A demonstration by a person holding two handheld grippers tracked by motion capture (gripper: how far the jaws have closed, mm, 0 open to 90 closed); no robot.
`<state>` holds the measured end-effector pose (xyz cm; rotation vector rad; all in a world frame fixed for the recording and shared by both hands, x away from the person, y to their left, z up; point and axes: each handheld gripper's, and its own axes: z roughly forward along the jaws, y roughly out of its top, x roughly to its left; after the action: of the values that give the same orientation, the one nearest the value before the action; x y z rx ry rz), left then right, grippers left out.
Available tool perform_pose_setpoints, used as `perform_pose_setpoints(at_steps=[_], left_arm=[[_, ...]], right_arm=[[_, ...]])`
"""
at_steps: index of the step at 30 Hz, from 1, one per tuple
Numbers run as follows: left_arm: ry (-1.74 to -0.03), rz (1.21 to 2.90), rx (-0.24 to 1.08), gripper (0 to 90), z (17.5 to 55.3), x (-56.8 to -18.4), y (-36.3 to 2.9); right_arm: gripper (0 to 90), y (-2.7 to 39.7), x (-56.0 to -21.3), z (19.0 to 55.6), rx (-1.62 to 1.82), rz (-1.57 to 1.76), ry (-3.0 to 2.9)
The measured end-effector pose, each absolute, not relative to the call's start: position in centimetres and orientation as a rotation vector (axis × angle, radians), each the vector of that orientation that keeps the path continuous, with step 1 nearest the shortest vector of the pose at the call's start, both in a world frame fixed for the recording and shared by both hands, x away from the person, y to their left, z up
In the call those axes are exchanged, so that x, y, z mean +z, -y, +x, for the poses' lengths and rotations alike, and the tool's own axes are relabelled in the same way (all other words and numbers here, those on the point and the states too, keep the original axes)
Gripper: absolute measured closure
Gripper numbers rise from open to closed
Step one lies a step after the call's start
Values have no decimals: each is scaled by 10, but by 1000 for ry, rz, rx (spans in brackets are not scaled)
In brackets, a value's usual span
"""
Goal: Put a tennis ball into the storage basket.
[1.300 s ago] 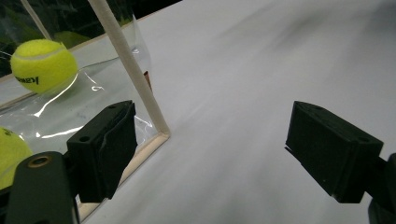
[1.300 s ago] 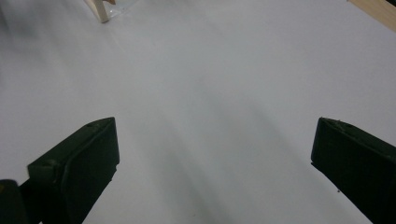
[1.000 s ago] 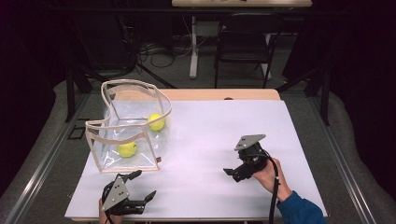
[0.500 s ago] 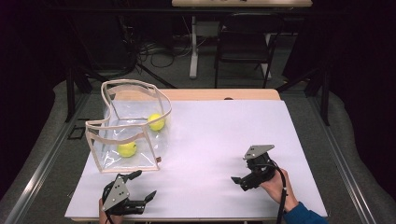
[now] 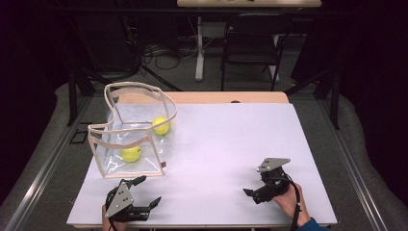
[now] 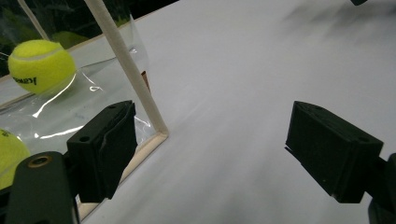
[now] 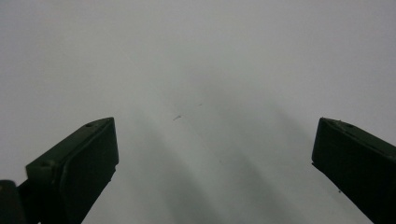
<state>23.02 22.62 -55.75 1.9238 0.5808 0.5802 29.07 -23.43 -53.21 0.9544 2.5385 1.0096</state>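
A clear plastic bag (image 5: 144, 125) with beige trim stands at the left of the white table (image 5: 226, 139). Two yellow tennis balls lie inside it, one near the front (image 5: 131, 153) and one farther back (image 5: 161, 126). My left gripper (image 5: 149, 190) rests open at the table's near-left edge, just in front of the bag. In the left gripper view its open jaws (image 6: 217, 149) flank the bag's front corner trim (image 6: 156, 128), with a tennis ball (image 6: 41, 65) behind the plastic. My right gripper (image 5: 252, 192) is low at the near right, open (image 7: 215, 163) over bare tabletop.
Most of the white table to the right of the bag is bare. A folding chair (image 5: 252, 43) and a desk leg (image 5: 198, 48) stand beyond the far edge. Metal rails (image 5: 43, 163) run along both sides on the grey floor.
My right gripper has moved right and toward the table's near edge, sinking lower. The left gripper, bag and balls have stayed put.
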Motion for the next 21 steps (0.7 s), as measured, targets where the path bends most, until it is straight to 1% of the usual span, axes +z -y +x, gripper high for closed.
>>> perform_pose_setpoints(at_steps=[21], left_arm=[[-582,1925,579,159,230,-558,-226]], right_arm=[[0,248,-546,275,1052,998,-2482]])
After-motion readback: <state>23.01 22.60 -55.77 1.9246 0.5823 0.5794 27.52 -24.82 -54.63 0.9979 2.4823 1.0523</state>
